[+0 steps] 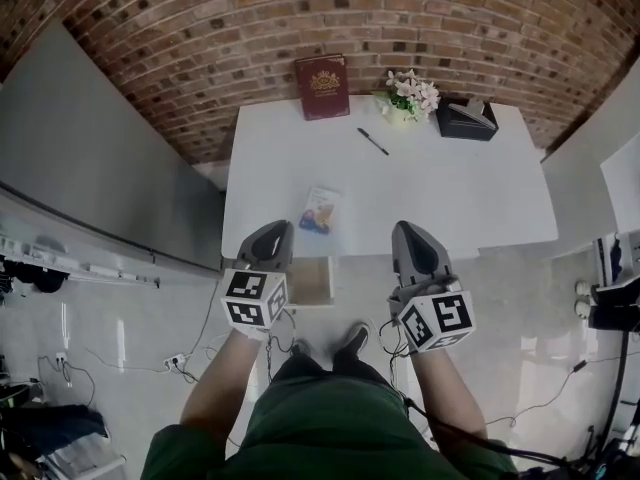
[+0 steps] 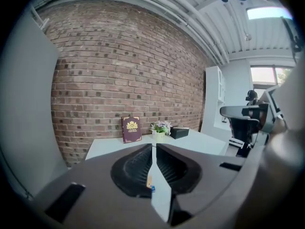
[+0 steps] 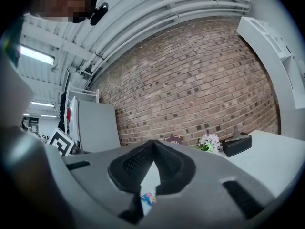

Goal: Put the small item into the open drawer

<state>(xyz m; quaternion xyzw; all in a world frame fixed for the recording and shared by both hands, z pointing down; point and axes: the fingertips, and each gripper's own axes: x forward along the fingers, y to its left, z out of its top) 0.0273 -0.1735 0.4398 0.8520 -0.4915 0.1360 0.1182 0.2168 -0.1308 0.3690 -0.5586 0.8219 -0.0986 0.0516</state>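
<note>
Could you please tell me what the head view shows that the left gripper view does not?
Only the head view shows the pen, the open drawer and the person's shoes. Only the left gripper view shows the office chair, the window and the ceiling. Both show the red book, the flowers, the black box and the white table.

Office-like workroom against a brick wall

A white desk stands at the far brick wall with a book, flowers, a pen and a tissue box. Grey partition panel left, power strip on glossy floor, strip light overhead.
</note>
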